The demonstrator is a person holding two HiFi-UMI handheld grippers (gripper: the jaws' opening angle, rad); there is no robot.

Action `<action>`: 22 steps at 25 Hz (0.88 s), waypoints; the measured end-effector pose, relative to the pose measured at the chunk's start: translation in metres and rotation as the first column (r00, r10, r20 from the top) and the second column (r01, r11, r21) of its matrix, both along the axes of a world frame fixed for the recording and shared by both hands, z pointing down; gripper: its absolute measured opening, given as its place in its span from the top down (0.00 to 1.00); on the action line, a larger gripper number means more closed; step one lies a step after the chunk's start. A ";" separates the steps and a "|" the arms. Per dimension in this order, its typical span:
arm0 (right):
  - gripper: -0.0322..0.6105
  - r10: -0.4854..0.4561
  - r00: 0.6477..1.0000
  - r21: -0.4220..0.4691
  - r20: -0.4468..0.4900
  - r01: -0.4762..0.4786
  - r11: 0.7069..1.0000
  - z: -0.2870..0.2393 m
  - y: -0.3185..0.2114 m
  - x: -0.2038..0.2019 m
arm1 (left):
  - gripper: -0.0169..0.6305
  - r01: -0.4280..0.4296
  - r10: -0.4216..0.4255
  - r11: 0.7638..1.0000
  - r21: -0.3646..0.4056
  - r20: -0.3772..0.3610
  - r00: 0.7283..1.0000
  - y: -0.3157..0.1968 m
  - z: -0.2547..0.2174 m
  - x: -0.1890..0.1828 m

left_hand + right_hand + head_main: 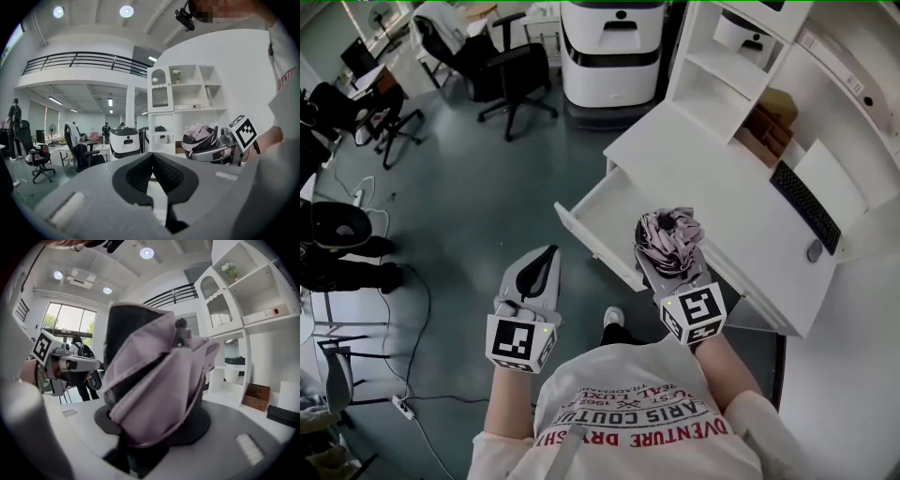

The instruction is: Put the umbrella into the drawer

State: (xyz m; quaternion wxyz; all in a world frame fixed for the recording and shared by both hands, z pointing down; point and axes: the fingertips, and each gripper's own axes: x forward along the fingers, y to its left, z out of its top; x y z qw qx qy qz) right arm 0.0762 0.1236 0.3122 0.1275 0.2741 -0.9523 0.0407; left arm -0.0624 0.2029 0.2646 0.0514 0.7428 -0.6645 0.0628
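Note:
The folded umbrella [667, 239], mauve and black fabric bunched up, sits between the jaws of my right gripper [669, 255], which is shut on it. It hangs over the near right end of the open white drawer [598, 212]. In the right gripper view the umbrella [154, 376] fills the middle and hides the jaw tips. My left gripper [546, 261] is to the left of the drawer, over the floor, its jaws shut with nothing between them. The left gripper view shows its pads meeting [152, 161] and the umbrella [200, 136] off to the right.
The drawer belongs to a white desk [722, 187] carrying a keyboard [806, 206], a mouse [815, 250] and a cardboard box [769, 122] under a shelf unit [741, 56]. A white machine [609, 52] and office chairs [502, 66] stand beyond on the grey floor.

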 end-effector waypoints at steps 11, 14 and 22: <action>0.63 0.109 0.992 -0.023 -0.065 -0.111 0.994 0.020 -0.107 -0.011 | 0.97 -0.166 0.165 0.986 -0.014 -0.013 0.986 -0.146 0.007 -0.016; 0.63 0.163 0.983 -0.050 -0.090 -0.168 0.985 0.031 -0.125 -0.013 | 0.97 -0.251 0.250 0.968 -0.022 -0.034 0.968 -0.184 0.010 -0.016; 0.63 0.340 0.927 -0.147 -0.156 -0.363 0.920 0.077 -0.166 -0.027 | 0.97 -0.504 0.501 0.861 -0.065 -0.063 0.863 -0.268 0.036 -0.018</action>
